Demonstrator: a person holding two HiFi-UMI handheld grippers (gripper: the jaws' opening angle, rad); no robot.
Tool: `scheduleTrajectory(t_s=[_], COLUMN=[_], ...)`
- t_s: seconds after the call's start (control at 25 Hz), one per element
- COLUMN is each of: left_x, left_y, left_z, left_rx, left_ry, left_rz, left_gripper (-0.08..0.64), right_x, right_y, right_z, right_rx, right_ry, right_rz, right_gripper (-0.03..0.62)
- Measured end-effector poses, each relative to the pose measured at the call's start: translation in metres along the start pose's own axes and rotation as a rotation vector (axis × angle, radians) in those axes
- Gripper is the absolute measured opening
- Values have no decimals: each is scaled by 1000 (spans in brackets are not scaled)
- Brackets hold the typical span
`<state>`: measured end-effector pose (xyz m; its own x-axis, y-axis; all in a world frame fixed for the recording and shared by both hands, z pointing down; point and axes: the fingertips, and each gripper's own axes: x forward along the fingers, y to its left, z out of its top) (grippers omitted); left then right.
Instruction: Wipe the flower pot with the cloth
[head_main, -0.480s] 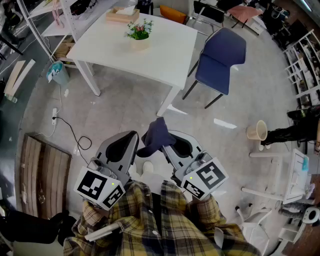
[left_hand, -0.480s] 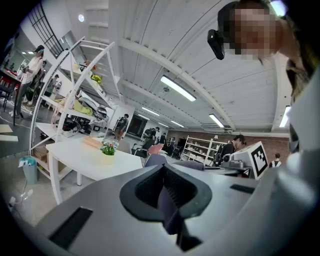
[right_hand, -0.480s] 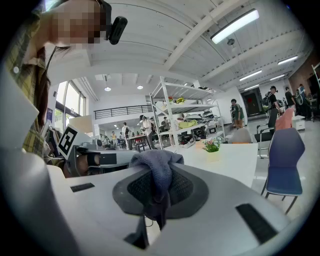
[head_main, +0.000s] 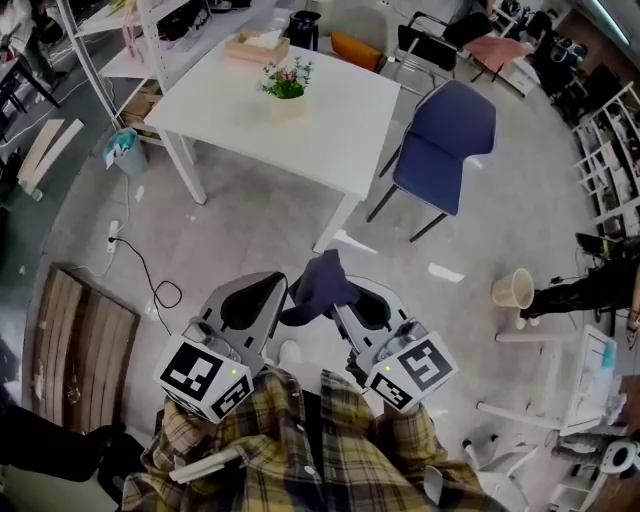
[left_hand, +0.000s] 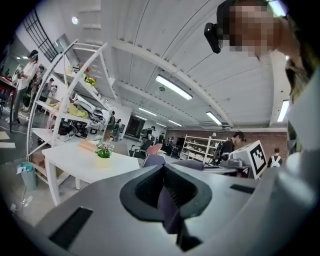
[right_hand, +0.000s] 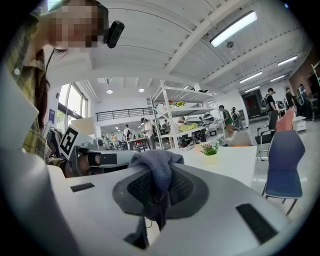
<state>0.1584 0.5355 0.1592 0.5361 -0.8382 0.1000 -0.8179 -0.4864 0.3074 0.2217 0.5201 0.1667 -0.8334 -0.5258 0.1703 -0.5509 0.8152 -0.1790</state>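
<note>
A small cream flower pot with a green plant stands on the white table ahead, far from both grippers; it also shows as the pot in the left gripper view and the pot in the right gripper view. A dark blue cloth hangs bunched between the two grippers, close to my body. My left gripper is shut with a strip of the cloth pinched in its jaws. My right gripper is shut on the cloth, which drapes over its jaws.
A blue chair stands at the table's right side. A wooden tissue box sits at the table's far edge, with white shelving to its left. A cable, a wooden board and a beige bucket lie on the floor.
The table and pot have shifted slightly lower and to the right in the head view. Both grippers keep the cloth between them as before.
</note>
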Motion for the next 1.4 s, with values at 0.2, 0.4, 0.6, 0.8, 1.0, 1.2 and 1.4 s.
scheduleTrajectory(t_s=[0.2, 0.4, 0.6, 0.8, 1.0, 1.2, 1.4], left_x=[4, 5, 8, 17, 31, 42, 42], left_y=[-10, -12, 13, 50, 103, 159, 209], left_z=[1, -5, -2, 6, 30, 60, 73], left_rx=[15, 21, 9, -14, -22, 5, 11], left_ry=[-16, -14, -21, -27, -30, -35, -20], left_rz=[27, 52, 72, 54, 30, 13, -2], left_gripper=[9, 9, 9, 9, 9, 9, 9], right_x=[-14, -15, 7, 42, 94, 154, 206], right_y=[-7, -9, -13, -25, -38, -51, -56], right_z=[2, -2, -3, -6, -3, 8, 15], right_rx=[1, 4, 15, 26, 44, 54, 54], right_ry=[-18, -13, 3, 23, 49, 62, 69], right_rz=[16, 30, 40, 13, -15, -41, -66], right_gripper=[23, 23, 23, 23, 23, 23, 23])
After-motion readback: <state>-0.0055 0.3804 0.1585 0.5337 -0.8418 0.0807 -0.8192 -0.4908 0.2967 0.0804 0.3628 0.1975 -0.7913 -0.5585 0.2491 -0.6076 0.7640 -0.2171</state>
